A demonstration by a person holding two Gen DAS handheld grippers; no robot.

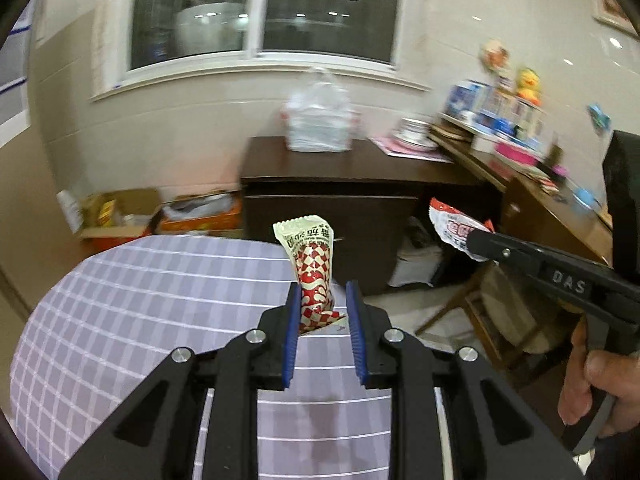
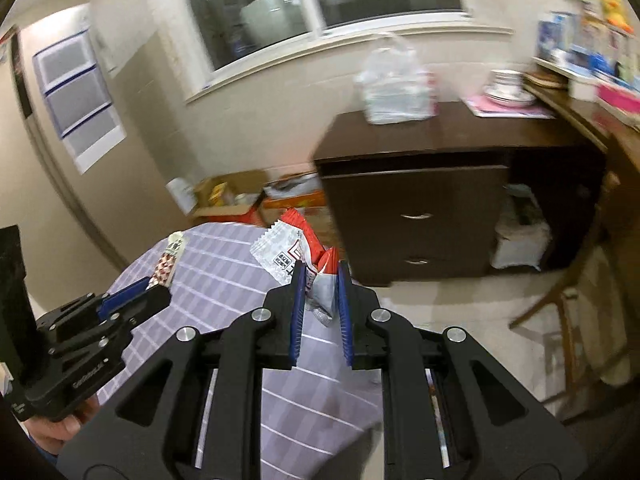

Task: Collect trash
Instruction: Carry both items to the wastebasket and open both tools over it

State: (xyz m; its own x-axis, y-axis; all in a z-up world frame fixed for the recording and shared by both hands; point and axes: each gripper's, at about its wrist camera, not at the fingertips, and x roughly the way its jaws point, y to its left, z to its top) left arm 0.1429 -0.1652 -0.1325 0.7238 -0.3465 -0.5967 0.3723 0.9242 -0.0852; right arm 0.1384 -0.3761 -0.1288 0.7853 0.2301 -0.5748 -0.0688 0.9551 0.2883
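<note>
My left gripper [image 1: 323, 294] is shut on a red-and-cream checkered snack wrapper [image 1: 310, 256], held upright above the round table with the lilac checked cloth [image 1: 140, 300]. My right gripper [image 2: 322, 276] is shut on a red-and-white crumpled wrapper [image 2: 288, 252], also held above the table. In the left wrist view the right gripper [image 1: 476, 240] shows at the right with its wrapper [image 1: 452, 224]. In the right wrist view the left gripper [image 2: 156, 284] shows at the left with its wrapper [image 2: 170, 260].
A dark wooden cabinet [image 1: 340, 184] with drawers stands behind the table under a window, with a white plastic bag [image 1: 318, 116] on top. A cluttered wooden desk [image 1: 540, 192] is at the right, a wooden chair [image 2: 568, 300] beside it. Cardboard boxes [image 1: 120, 212] lie on the floor.
</note>
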